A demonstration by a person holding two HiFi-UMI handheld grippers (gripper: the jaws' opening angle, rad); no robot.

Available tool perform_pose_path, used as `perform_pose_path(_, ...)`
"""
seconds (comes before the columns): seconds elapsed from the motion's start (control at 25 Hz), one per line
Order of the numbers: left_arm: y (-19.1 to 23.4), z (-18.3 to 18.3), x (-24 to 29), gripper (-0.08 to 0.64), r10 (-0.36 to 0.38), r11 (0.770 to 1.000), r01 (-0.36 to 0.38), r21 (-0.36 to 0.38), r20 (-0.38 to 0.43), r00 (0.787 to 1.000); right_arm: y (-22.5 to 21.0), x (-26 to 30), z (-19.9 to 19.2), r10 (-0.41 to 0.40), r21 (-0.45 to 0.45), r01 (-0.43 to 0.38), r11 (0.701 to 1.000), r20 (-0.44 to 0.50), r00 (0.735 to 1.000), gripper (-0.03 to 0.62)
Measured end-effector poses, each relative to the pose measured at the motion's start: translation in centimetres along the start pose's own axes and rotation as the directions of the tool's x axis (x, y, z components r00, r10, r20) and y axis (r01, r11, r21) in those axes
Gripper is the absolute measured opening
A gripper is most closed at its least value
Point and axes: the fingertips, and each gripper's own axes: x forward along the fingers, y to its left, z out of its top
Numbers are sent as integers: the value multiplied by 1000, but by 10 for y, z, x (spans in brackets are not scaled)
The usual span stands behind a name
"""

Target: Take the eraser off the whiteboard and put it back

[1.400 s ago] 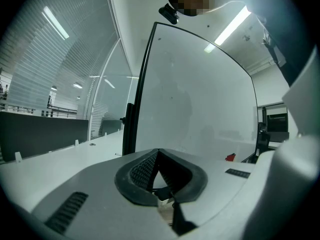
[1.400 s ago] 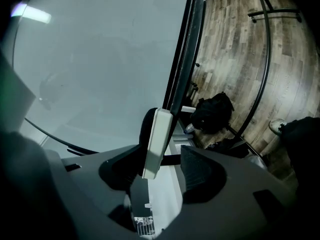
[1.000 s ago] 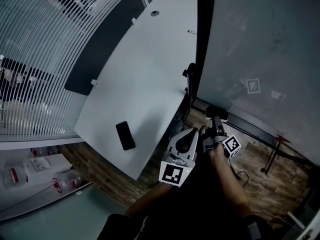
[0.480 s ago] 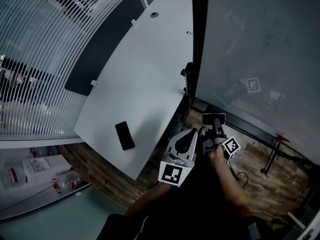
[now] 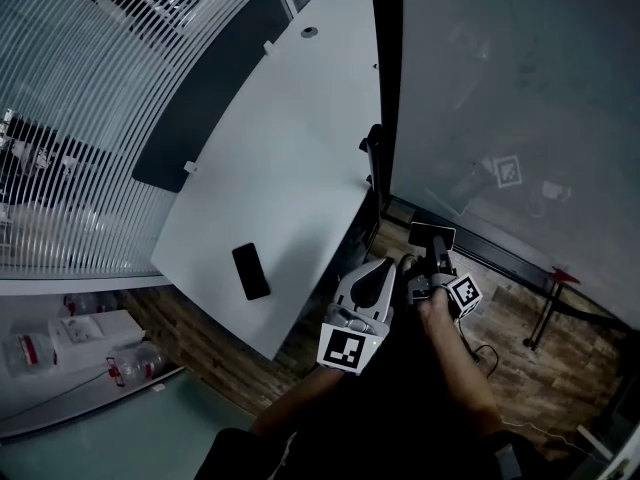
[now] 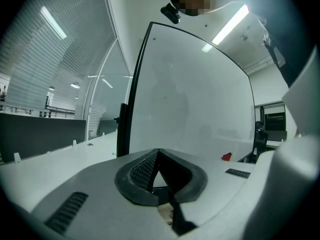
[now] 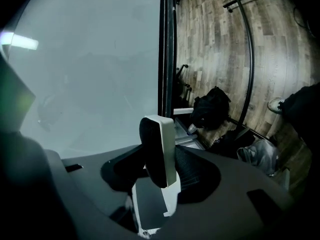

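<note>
The eraser (image 5: 432,236), a white block with black felt, is held in the air just in front of the whiteboard's (image 5: 500,88) lower edge. My right gripper (image 5: 433,255) is shut on the eraser (image 7: 159,151): one pad presses the felt, the other the white back. Its jaws have just been closing with the eraser between them. My left gripper (image 5: 383,265) hangs beside it, to the left. In the left gripper view its jaws (image 6: 158,155) meet at a point with nothing between them, facing the whiteboard (image 6: 200,99).
A long white table (image 5: 280,148) runs along the left, with a black phone (image 5: 250,271) near its front corner. The whiteboard bears a square marker tag (image 5: 508,172) and stands on a frame with legs (image 5: 552,303). A black bag (image 7: 212,109) lies on the wood floor.
The eraser in my right gripper has shifted slightly and tilted in front of the board's lower edge. The left gripper has stayed where it was.
</note>
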Motion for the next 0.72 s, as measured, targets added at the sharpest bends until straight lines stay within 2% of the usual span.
perform_pose_path(0.28, -1, 2, -1, 6, 0, 1000, 0, 0, 1, 1000, 3, 3, 3, -4, 51, 1, 999, 52, 999, 198)
perform_pose_path(0.72, 4, 4, -3, 6, 4, 1000, -4, 3, 10, 1000, 7, 9, 7, 2, 59, -8, 998, 99, 995, 199)
